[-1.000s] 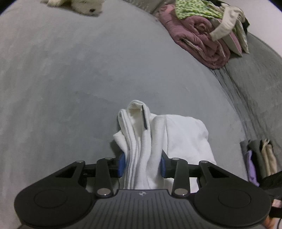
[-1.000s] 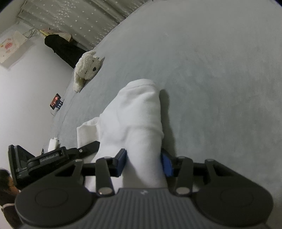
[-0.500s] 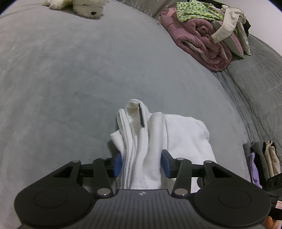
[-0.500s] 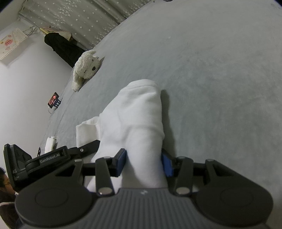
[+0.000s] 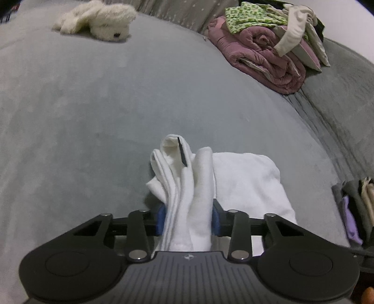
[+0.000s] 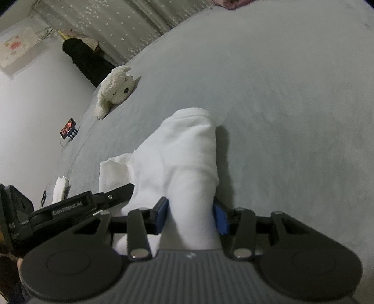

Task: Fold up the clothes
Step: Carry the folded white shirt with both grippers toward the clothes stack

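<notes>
Left gripper (image 5: 188, 221): my jaws are closing, blue pads pressed on both sides of a bunched stack of white layers; grasping the white garment (image 5: 243, 177).
Right gripper (image 6: 191, 216): my jaws are closing, pads clamped on a thick white roll of the same garment (image 6: 184, 149).
Garment location: lower centre of both frames, on the grey bed cover (image 5: 93, 105), running from my pads outward; in the left view a flat folded part lies right of the bunch.
Garment edges: left view shows 3 or 4 stacked hems and a thin dark strip (image 5: 182, 151) at the top of the bunch. Right view shows a rounded fold end, no hems visible.
Open room: bare cover above and to the left of the garment in the left view; above and right in the right view.
Obstacles: plush dog (image 5: 98, 19) upper left, well apart; clothes pile (image 5: 268, 44) upper right, well apart; folded stack (image 5: 355, 205) at right edge.
Only in right view: left gripper body (image 6: 70, 205) at lower left, wall (image 6: 28, 98), curtain (image 6: 131, 21), small lit device (image 6: 68, 127).
</notes>
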